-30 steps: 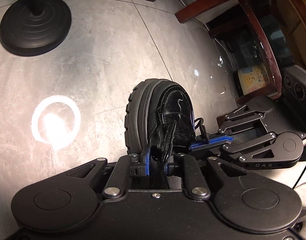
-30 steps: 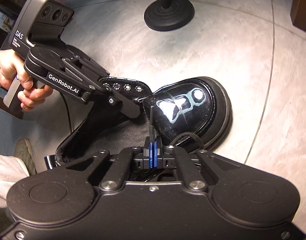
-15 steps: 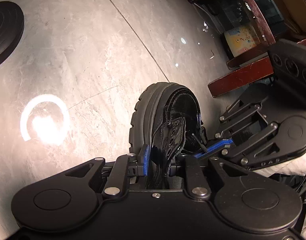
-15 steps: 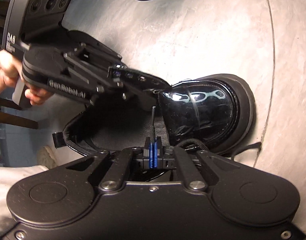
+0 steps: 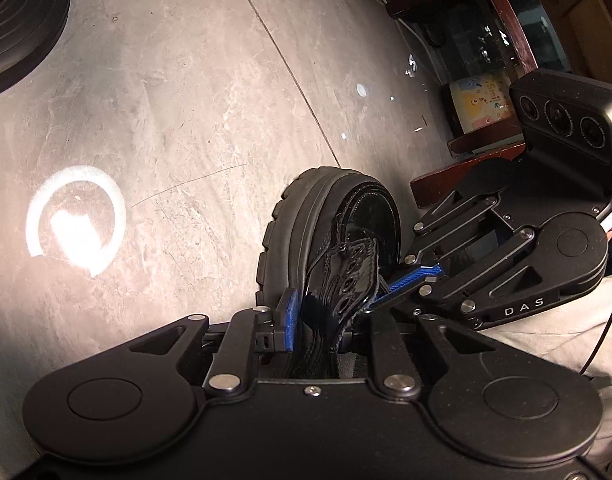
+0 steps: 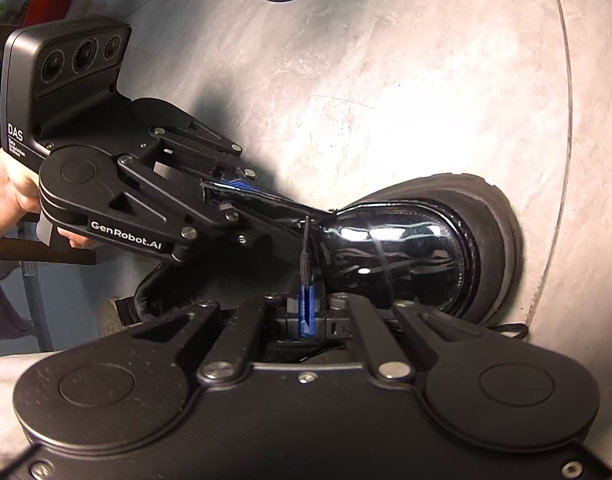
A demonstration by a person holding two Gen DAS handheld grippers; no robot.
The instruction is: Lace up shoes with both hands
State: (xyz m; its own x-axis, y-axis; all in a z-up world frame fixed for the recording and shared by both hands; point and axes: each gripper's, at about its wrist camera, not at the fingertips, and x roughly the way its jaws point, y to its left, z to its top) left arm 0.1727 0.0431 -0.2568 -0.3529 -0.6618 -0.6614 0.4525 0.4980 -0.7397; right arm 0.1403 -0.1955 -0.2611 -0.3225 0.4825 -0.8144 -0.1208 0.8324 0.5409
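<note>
Now that the right claw (image 6: 307, 308), clamped on the lace tip (image 6: 305, 248), has dipped toward the eyelet flap (image 5: 352, 276) pinched by the left claw (image 5: 326, 316), threading looks imminent.

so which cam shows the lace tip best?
Right wrist view. The lace tip sticks straight up out of the shut right gripper, sharp against the shiny boot. In the left wrist view the tip cannot be made out; only the eyelet flap in the left gripper shows.
</note>
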